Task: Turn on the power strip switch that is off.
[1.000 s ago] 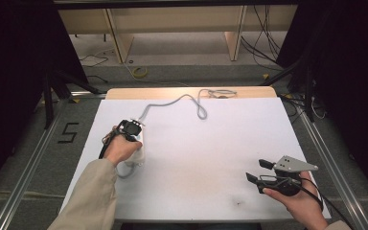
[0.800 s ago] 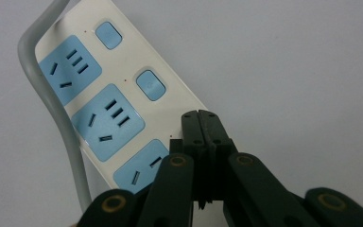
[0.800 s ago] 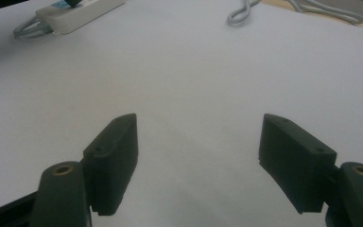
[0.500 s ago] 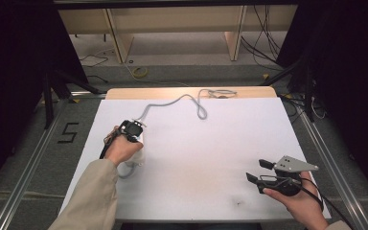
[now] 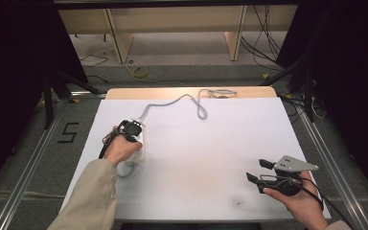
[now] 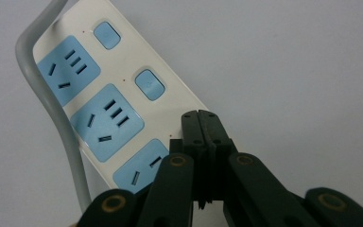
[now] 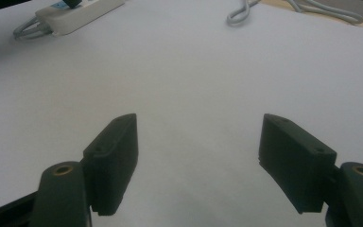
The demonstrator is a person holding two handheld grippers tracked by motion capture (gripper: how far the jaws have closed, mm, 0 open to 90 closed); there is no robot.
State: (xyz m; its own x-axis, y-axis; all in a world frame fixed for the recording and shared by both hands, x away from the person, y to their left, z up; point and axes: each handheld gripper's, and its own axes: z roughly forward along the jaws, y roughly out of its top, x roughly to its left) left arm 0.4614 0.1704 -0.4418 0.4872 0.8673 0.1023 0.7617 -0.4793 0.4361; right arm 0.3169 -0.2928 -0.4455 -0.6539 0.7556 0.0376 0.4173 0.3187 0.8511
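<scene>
White table [image 5: 211, 158] carries a power strip [image 6: 123, 109] where the left gripper [image 6: 202, 124], jaws together, perhaps presses a switch, while the right gripper [image 7: 198, 156] waits open, nothing plugged.

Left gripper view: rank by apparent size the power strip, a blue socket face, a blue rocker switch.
1. power strip, partly cut off by the frame and the shut left hand-held gripper
2. blue socket face
3. blue rocker switch, clearly smallest
</scene>
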